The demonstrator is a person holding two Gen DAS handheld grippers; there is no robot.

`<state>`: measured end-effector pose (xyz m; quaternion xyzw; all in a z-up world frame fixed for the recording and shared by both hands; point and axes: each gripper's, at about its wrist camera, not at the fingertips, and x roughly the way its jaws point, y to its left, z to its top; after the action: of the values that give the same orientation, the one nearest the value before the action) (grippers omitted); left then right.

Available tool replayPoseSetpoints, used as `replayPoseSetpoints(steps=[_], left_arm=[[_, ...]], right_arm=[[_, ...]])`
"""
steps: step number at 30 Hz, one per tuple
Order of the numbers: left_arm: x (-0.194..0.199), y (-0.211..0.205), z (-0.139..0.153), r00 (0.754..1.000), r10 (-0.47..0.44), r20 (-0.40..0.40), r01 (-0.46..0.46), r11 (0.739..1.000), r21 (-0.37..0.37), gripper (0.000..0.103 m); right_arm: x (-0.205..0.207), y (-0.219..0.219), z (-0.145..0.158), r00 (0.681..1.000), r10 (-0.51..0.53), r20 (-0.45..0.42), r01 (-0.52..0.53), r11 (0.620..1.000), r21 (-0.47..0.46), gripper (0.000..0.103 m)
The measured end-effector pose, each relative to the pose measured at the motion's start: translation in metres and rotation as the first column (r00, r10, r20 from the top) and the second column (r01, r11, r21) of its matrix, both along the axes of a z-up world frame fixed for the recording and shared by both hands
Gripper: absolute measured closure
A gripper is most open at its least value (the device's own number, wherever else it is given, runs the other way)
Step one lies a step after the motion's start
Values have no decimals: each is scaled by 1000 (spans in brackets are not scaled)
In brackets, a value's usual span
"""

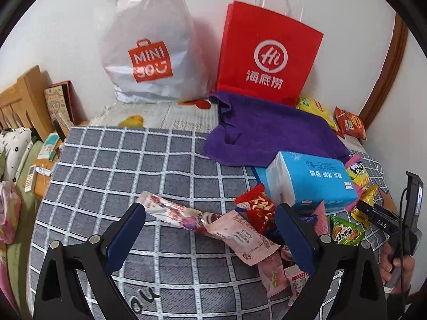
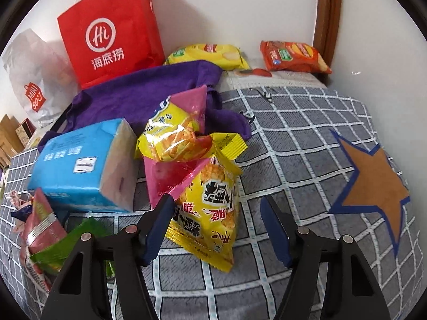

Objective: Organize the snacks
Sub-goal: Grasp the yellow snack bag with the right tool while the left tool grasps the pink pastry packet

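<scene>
Snack packets lie scattered on a grey checked cloth [image 1: 112,165]. My left gripper [image 1: 210,208] is open low over the cloth, with a long pink-and-white packet [image 1: 170,209] and a pale pink packet [image 1: 240,236] lying between its fingers, neither pressed. A red packet [image 1: 256,208] lies just beyond. My right gripper [image 2: 217,198] is open around the lower end of a yellow snack bag [image 2: 210,213]. Its left finger [image 2: 160,218] is at the bag's edge and its right finger [image 2: 275,226] stands apart. A yellow-and-pink bag [image 2: 173,133] lies behind.
A blue tissue pack [image 2: 80,165] sits left of the yellow bags, on a purple cloth [image 2: 149,93]. A red paper bag [image 2: 109,32] and a white plastic bag [image 1: 146,45] stand at the wall. Yellow [image 2: 208,54] and orange [image 2: 293,56] chip bags lie at the back. A hand [image 1: 395,261] is at right.
</scene>
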<state>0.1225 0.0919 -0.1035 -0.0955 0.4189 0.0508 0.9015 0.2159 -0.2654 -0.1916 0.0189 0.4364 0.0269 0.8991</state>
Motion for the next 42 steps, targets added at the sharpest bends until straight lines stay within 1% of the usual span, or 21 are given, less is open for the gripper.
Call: replayPoseSetpoints(steps=[1, 2, 4, 6, 8, 10, 17, 19, 21, 22, 24, 25, 26, 32, 35, 37, 38, 39, 40, 41, 42], left_arm=[[3, -2, -4, 1000, -5, -13, 5, 1000, -5, 6], [5, -4, -8, 1000, -8, -25, 8, 1000, -11, 6], [11, -6, -16, 999, -9, -50, 8, 1000, -23, 6], [16, -7, -26, 996, -9, -90, 6, 1000, -24, 6], [21, -8, -36, 993, -13, -117, 9, 999, -34, 10], [22, -8, -42, 991, -16, -131, 10, 999, -50, 11], [33, -14, -57, 985, -15, -170, 9, 999, -36, 13], [36, -19, -63, 980, -27, -195, 22, 999, -30, 19], [39, -22, -68, 977, -33, -213, 26, 999, -34, 32], [40, -23, -70, 976, -35, -217, 27, 999, -40, 34], [40, -23, -71, 976, -37, -217, 26, 998, -50, 46], [38, -23, -71, 975, -40, -218, 30, 998, -51, 49], [37, -23, -70, 975, -43, -217, 33, 998, -48, 53], [35, -20, -72, 973, -51, -224, 46, 999, -28, 53], [37, -23, -72, 974, -48, -224, 48, 999, -5, 53], [37, -23, -72, 974, -48, -220, 49, 999, -2, 53], [37, -24, -72, 975, -53, -217, 54, 999, -1, 56], [36, -24, -72, 975, -58, -215, 59, 998, 1, 60], [36, -24, -72, 975, -59, -213, 61, 998, 5, 62], [36, -23, -71, 975, -58, -213, 60, 998, 4, 66], [36, -22, -71, 976, -58, -212, 58, 998, -3, 67]], right_arm=[[2, 1, -3, 1000, 1, -9, -1, 1000, -1, 42], [3, 2, -5, 1000, 10, -17, -10, 1000, -2, 52], [1, 4, -5, 1000, 23, -17, -23, 999, -22, 55], [-3, 5, -2, 999, 34, -3, -34, 999, -35, 61], [-8, 3, 2, 999, 39, 4, -38, 999, -30, 63], [-15, 0, 6, 999, 41, 12, -41, 999, -25, 65], [-36, -7, 8, 999, 45, 6, -45, 999, 6, 67], [-40, -8, 7, 998, 59, -2, -59, 998, 27, 67], [-43, -7, 6, 996, 89, -23, -87, 995, 58, 67], [-44, -5, 4, 994, 103, -32, -101, 993, 59, 67], [-46, -4, 3, 994, 104, -28, -102, 994, 50, 67], [-46, -3, 2, 994, 104, -28, -103, 993, 49, 66], [-47, -3, 1, 994, 104, -29, -102, 993, 53, 64], [-34, -1, -7, 996, 74, -48, -70, 994, 83, 43], [-25, 3, -14, 994, 80, -73, -71, 991, 112, 41], [-23, 6, -13, 996, 73, -56, -66, 992, 111, 41], [-22, 7, -13, 996, 75, -56, -69, 991, 115, 41], [-22, 9, -13, 996, 78, -52, -71, 990, 119, 44], [-22, 10, -13, 996, 75, -47, -70, 991, 113, 47], [-21, 11, -13, 996, 74, -43, -69, 993, 100, 53], [-21, 12, -13, 997, 74, -39, -70, 994, 86, 56]])
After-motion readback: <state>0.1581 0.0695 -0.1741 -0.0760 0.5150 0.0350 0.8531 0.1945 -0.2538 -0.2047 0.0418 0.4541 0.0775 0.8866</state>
